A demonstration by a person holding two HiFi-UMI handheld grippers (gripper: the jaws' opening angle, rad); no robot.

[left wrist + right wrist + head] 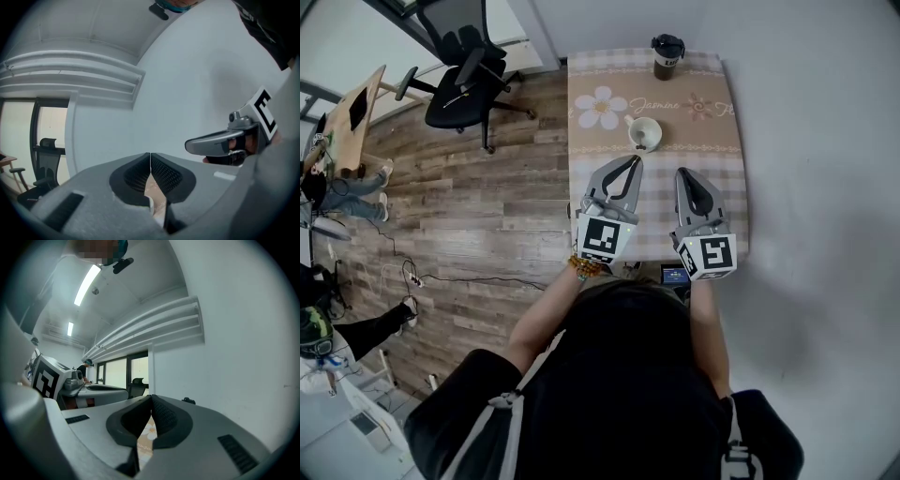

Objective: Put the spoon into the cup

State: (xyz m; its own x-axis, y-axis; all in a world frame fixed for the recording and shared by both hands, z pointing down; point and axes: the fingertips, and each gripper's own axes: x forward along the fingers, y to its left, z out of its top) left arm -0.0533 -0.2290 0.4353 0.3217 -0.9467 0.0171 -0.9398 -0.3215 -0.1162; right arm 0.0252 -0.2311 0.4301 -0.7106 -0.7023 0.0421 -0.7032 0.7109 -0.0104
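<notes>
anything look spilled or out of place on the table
Nothing stands out. The white cup and the dark tumbler both stand upright on the tablecloth, with no spill showing. The left gripper and right gripper hang shut and empty over the near end.

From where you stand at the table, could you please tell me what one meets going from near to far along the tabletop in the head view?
left hand-held gripper and right hand-held gripper, side by side → white cup → dark lidded tumbler
</notes>
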